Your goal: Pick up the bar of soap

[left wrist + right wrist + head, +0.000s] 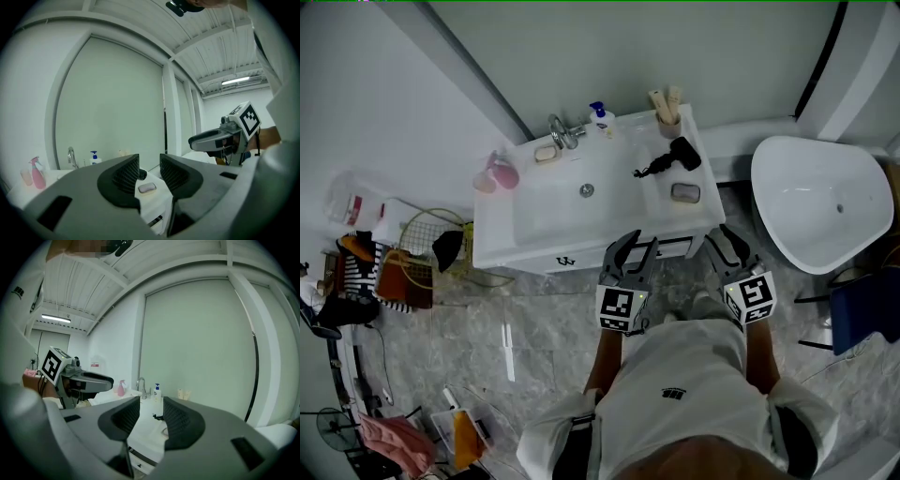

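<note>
Currently the bar of soap [684,192] lies on the right-hand strip of the worktop [502,234], between the basin [553,211] and the worktop's right edge, close to the front edge. A black hair dryer [675,157] sits just behind it; the surface in front of it is bare. Whether it rests in a dish is unclear. The right gripper view does not show it clearly. Both grippers are held before the vanity front, short of the edge. Left gripper [635,251]: jaws apart, empty, soap seen far off through the gap. Right gripper [727,242]: jaws apart, empty.
</note>
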Demonstrator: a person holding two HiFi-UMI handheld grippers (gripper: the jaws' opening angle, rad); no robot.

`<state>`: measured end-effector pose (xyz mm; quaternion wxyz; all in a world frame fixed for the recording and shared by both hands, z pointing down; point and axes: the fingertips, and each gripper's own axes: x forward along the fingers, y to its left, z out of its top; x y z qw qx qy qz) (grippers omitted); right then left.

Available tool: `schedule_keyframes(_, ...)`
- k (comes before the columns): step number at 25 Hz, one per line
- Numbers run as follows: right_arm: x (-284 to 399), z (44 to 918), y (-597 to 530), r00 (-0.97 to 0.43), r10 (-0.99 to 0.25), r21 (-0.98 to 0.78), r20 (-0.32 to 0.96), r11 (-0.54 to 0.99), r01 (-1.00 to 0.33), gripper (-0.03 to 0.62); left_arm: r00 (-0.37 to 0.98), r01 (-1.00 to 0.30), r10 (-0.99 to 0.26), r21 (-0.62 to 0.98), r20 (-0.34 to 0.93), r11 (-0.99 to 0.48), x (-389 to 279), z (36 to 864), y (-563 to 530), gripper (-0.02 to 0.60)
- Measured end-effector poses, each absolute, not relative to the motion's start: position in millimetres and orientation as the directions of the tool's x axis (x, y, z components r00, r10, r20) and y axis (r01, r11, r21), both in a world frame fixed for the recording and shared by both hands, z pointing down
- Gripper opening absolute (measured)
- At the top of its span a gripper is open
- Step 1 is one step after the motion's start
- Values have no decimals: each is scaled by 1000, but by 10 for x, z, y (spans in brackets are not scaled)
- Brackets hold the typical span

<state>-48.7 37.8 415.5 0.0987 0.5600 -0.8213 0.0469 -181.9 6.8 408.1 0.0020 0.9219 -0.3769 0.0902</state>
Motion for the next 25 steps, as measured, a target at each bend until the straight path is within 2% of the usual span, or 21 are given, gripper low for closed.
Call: schedule_keyframes(25,-154,4279,-875,-451,-866,0,218,462,-887,169,643,-743,-739,-72,198,-666,-1377,4174,-1037,149)
